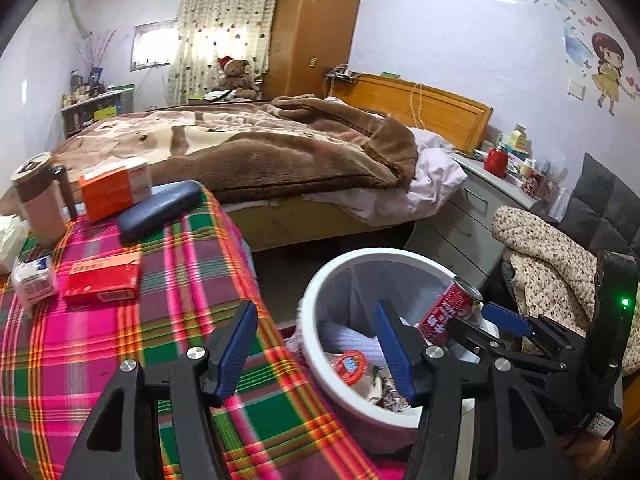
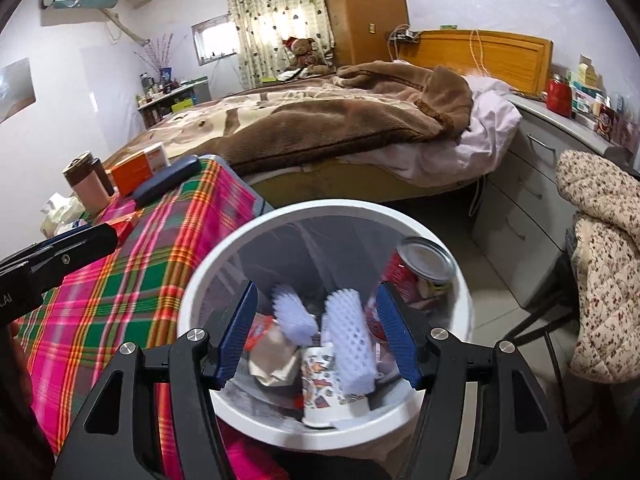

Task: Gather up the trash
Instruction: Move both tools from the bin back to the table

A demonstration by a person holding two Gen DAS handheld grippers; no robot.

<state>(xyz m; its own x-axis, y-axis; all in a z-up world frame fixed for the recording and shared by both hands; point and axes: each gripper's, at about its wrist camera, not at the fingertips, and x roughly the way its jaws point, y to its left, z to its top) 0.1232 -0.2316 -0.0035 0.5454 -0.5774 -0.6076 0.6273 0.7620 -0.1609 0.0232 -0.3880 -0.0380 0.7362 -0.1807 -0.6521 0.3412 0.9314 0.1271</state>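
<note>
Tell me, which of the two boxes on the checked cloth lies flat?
The red box, near the small white packet. It lies flat on the cloth, while the orange box stands taller, further back beside the brown cup.

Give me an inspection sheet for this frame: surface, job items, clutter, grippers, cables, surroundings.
Surface: plaid tablecloth covers the table, no bare top seen.
Job's things: white trash bin beside the table holds a red can, foam fruit nets, a printed paper cup and wrappers.
Clutter: orange box, red box, dark glasses case, brown lidded cup.
Grippers: left gripper open, nothing between the jaws; right gripper open above the bin, holding nothing.
Cables: cord hanging on the headboard.
Surroundings: bed with brown blanket, wardrobe, grey drawer unit.
</note>
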